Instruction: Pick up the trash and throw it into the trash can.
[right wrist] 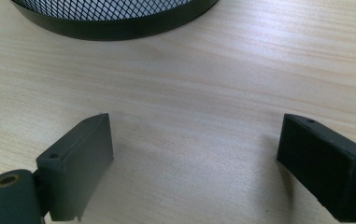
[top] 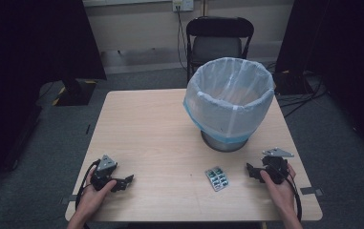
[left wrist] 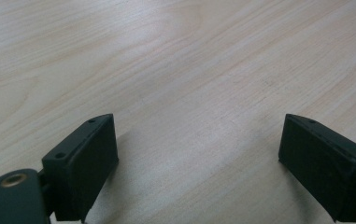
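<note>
A blister pack of green pills (top: pixel 217 178) lies flat on the wooden table (top: pixel 151 129), near its front edge. My right gripper (top: pixel 252 172) rests on the table just right of the pack, held in a hand, jaws wide apart with nothing between them (right wrist: pixel 192 158). At the front left my left gripper (top: pixel 127 182) also sits on the table in a hand, open and empty (left wrist: pixel 196 158), pointing right. A mesh waste bin (top: pixel 228 102) lined with a pale blue bag stands behind the pack; its black base rim (right wrist: pixel 115 21) shows ahead of the right gripper.
A black folding chair (top: pixel 218 40) stands beyond the table's far edge. Dark curtains hang at both sides, with cables on the floor at the right. Bare wood spreads between the two grippers.
</note>
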A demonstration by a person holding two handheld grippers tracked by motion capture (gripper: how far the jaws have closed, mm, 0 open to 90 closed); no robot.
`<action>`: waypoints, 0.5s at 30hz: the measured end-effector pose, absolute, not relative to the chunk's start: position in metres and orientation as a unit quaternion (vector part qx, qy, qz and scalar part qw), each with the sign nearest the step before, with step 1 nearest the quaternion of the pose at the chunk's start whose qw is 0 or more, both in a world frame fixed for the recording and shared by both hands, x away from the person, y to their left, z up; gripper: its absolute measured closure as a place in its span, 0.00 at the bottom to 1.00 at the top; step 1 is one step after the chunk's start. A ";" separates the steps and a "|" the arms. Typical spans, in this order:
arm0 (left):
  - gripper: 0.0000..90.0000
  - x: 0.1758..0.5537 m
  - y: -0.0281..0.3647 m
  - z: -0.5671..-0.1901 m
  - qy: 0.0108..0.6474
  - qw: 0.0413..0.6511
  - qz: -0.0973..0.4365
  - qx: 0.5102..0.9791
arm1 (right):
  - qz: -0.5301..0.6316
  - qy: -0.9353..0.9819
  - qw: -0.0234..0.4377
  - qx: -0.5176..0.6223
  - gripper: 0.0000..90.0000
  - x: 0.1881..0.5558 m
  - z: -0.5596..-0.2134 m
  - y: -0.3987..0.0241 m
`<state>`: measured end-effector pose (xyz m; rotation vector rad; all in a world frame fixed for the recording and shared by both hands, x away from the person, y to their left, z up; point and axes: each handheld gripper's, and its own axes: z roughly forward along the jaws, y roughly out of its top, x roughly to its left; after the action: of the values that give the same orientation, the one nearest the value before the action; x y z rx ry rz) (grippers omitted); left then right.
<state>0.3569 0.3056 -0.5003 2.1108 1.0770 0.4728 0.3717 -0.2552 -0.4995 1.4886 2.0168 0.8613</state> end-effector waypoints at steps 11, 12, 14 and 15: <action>0.12 0.357 0.306 -0.500 0.415 0.354 0.181 0.818 | 0.315 0.738 0.243 0.545 0.11 0.372 -0.499 -0.255; 0.12 0.357 0.306 -0.500 0.416 0.355 0.181 0.817 | 0.315 0.738 0.243 0.545 0.11 0.372 -0.499 -0.255; 0.12 0.357 0.306 -0.500 0.416 0.355 0.181 0.817 | 0.319 0.740 0.241 0.541 0.19 0.372 -0.498 -0.255; 0.12 0.357 0.305 -0.501 0.417 0.356 0.181 0.816 | 0.322 0.740 0.241 0.540 0.21 0.371 -0.498 -0.255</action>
<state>0.3573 0.3055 -0.5005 2.1074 1.0778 0.4678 0.3711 -0.2546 -0.4976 1.4773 2.0234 0.8798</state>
